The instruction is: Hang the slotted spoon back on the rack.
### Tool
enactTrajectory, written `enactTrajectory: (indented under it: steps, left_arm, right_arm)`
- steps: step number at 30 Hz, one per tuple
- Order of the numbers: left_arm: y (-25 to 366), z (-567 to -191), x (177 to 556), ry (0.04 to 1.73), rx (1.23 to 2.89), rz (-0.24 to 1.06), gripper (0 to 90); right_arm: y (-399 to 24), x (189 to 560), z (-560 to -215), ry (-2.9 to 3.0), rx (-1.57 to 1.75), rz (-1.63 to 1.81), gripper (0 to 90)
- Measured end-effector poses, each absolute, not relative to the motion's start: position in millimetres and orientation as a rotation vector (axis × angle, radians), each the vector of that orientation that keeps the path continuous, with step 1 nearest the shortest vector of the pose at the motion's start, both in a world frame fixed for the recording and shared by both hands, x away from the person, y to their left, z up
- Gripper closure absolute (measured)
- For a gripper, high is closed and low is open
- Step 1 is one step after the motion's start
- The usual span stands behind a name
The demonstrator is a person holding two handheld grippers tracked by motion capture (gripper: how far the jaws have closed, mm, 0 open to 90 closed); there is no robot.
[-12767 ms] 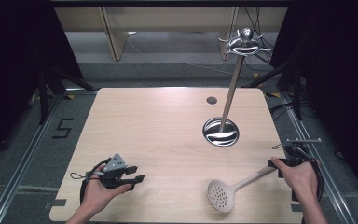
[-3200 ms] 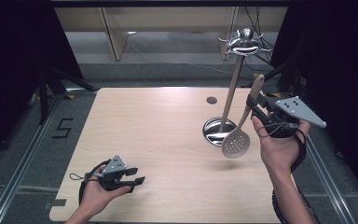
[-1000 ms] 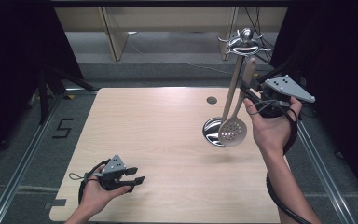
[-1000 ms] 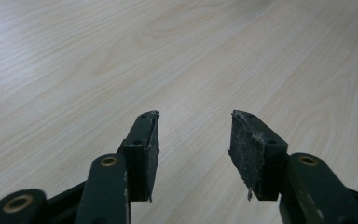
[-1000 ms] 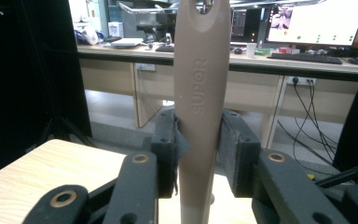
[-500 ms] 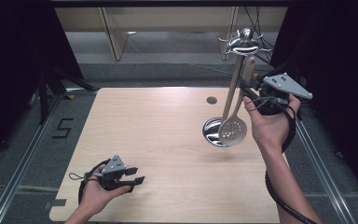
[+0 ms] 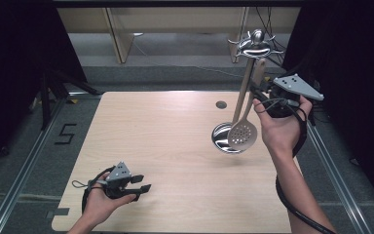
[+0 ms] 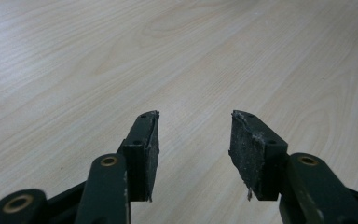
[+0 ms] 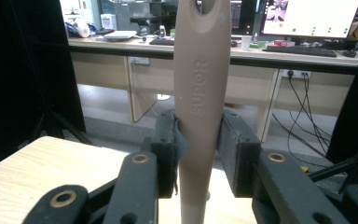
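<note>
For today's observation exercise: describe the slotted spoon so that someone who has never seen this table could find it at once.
Start at the pale wooden table and go to the metal stand near its far right corner. The slotted spoon hangs upright beside the pole, gripped by the right gripper. Its beige handle and round perforated head set it apart from the shiny chrome stand.

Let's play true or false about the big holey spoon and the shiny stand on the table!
1. The right hand-held gripper is clamped on the spoon's handle. True.
2. The spoon lies flat on the table. False: it hangs bowl-down in the air beside the metal stand.
3. The left hand-held gripper holds a cup. False: its jaws are open with nothing between them.
4. The spoon's bowl has lots of little holes. True.
5. The spoon already hangs on a hook at the stand's top. False: the gripper holds it, its handle end just below the hooks.
</note>
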State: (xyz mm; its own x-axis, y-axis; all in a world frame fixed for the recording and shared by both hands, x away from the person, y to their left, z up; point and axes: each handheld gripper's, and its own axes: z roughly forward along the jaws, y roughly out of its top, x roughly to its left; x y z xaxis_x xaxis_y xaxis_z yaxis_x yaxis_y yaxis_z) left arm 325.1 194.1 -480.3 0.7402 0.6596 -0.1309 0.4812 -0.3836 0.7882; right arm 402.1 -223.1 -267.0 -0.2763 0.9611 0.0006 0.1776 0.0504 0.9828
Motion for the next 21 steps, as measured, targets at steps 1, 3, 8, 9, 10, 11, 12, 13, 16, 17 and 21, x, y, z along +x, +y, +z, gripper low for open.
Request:
enactTrajectory:
  steps: [1, 3, 8, 9, 10, 11, 12, 13, 16, 17, 21]
  left_arm:
    - [194, -480, 325, 0.860, 2.054, 0.253, 51.4]
    - [194, -481, 325, 0.859, 2.051, 0.254, 51.4]
    - [194, -480, 325, 0.860, 2.056, 0.254, 51.4]
    - [194, -480, 325, 0.860, 2.056, 0.255, 51.4]
    - [194, -480, 325, 0.860, 2.056, 0.254, 51.4]
    - [194, -480, 325, 0.860, 2.055, 0.254, 51.4]
    - [194, -480, 325, 0.860, 2.055, 0.252, 51.4]
    - [194, -481, 325, 0.860, 2.050, 0.254, 51.4]
    - [194, -480, 325, 0.861, 2.053, 0.252, 51.4]
    - [194, -480, 325, 0.862, 2.055, 0.254, 51.4]
    - [194, -480, 325, 0.860, 2.058, 0.260, 51.4]
  right_arm:
    - [-223, 402, -267, 1.560, 1.192, 1.299, 69.5]
    - [-223, 403, -266, 1.566, 1.186, 1.295, 69.4]
    - [-222, 406, -266, 1.577, 1.180, 1.283, 69.4]
    - [-221, 406, -267, 1.577, 1.195, 1.289, 69.3]
    - [-221, 406, -267, 1.577, 1.195, 1.289, 69.3]
    - [-221, 407, -267, 1.579, 1.190, 1.282, 69.2]
    - [-222, 407, -267, 1.581, 1.188, 1.282, 69.0]
    - [-222, 407, -268, 1.578, 1.198, 1.289, 68.4]
    - [-223, 406, -266, 1.584, 1.160, 1.293, 60.7]
    - [-222, 404, -267, 1.575, 1.165, 1.299, 55.9]
    - [-226, 395, -276, 1.575, 1.145, 1.298, 43.1]
